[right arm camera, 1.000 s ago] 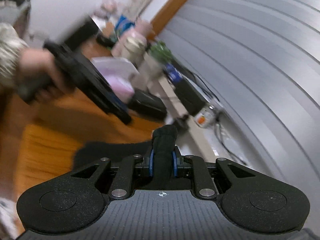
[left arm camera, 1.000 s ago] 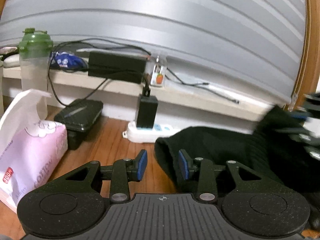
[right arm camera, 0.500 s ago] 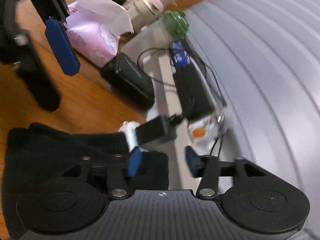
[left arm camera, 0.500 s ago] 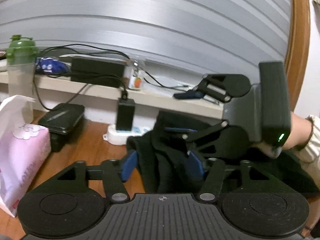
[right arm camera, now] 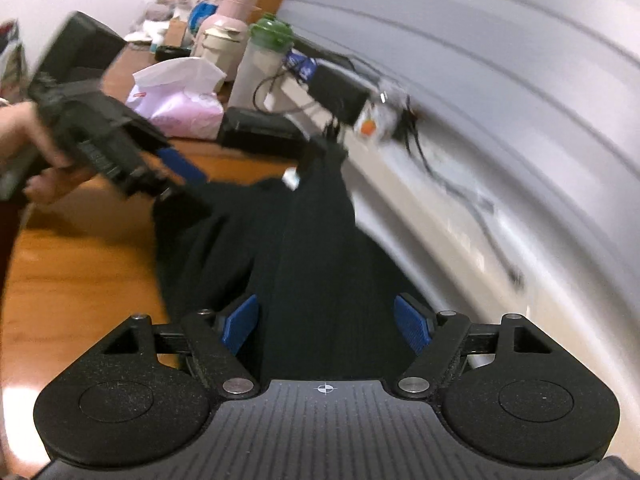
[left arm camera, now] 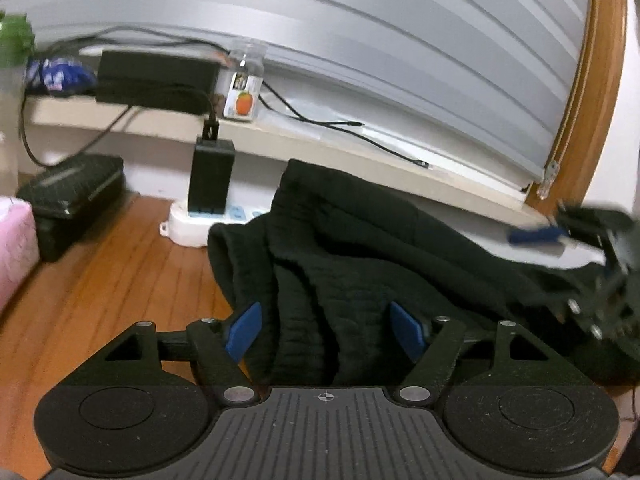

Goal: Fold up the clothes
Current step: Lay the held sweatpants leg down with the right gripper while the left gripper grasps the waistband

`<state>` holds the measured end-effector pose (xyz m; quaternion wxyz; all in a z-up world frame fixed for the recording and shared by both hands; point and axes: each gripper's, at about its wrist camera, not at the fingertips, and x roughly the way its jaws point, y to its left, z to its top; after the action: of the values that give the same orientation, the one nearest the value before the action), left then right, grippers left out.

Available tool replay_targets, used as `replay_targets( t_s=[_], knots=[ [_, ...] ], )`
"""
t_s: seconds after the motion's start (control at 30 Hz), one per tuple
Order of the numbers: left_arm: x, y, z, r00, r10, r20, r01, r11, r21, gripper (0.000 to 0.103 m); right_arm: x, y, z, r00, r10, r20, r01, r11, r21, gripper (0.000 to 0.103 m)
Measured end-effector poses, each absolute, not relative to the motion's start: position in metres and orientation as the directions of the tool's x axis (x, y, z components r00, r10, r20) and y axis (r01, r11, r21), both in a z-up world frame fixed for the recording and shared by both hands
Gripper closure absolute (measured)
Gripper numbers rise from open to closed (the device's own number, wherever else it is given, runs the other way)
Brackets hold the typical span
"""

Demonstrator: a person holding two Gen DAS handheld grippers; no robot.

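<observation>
The black cloth (left arm camera: 360, 248) lies bunched on the surface (left arm camera: 120, 280); both tools, left (left arm camera: 326, 330) and right (right arm camera: 326, 324), are being opened, nothing gripped. An edge must be grabbed next

Matt ribbed black cloth garment (left arm camera: 360, 256)

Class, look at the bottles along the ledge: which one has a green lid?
The tall clear bottle beside the pink tissue pack. The small bottle has an orange on its label and no green lid.
</observation>
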<state>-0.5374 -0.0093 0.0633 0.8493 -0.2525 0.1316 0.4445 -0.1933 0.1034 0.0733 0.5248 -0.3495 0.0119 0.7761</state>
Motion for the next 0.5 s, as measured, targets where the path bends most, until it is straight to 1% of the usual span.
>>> replay_targets(
  t_s=[0.13,0.17,0.27,0.33,0.4,0.43,0.47,0.5],
  knots=[
    [-0.539,-0.009,0.062,0.59,0.674,-0.444,-0.808,0.489,-0.33,0.034,-0.172,0.067,0.066,-0.217,0.789,-0.574,-0.868,-0.425,-0.255,0.029],
    [-0.539,-0.008,0.062,0.593,0.672,-0.443,-0.805,0.491,-0.333,0.038,-0.169,0.057,0.065,-0.218,0.789,-0.574,-0.872,-0.421,-0.248,0.029],
    [-0.539,-0.007,0.059,0.597,0.667,-0.446,-0.803,0.49,-0.34,0.041,-0.165,0.03,0.057,-0.204,0.797,-0.569,-0.871,-0.413,-0.265,0.029],
    [-0.537,-0.008,0.057,0.589,0.669,-0.454,-0.808,0.489,-0.328,0.042,-0.166,0.021,0.048,-0.191,0.789,-0.584,-0.865,-0.416,-0.28,0.029],
    [-0.534,-0.008,0.056,0.58,0.675,-0.456,-0.814,0.491,-0.309,0.045,-0.166,0.015,0.041,-0.158,0.793,-0.588,-0.856,-0.407,-0.318,0.031],
    [-0.533,-0.009,0.056,0.575,0.681,-0.453,-0.818,0.495,-0.294,0.051,-0.164,0.014,0.038,-0.139,0.799,-0.586,-0.856,-0.394,-0.335,0.033],
    [-0.531,-0.011,0.058,0.569,0.688,-0.451,-0.821,0.5,-0.274,0.062,-0.161,0.014,0.038,-0.128,0.803,-0.582,-0.859,-0.382,-0.339,0.044],
    [-0.528,-0.012,0.059,0.562,0.694,-0.45,-0.825,0.506,-0.251,0.066,-0.157,0.014,0.041,-0.123,0.809,-0.575,-0.867,-0.369,-0.333,0.06]
  ],
)
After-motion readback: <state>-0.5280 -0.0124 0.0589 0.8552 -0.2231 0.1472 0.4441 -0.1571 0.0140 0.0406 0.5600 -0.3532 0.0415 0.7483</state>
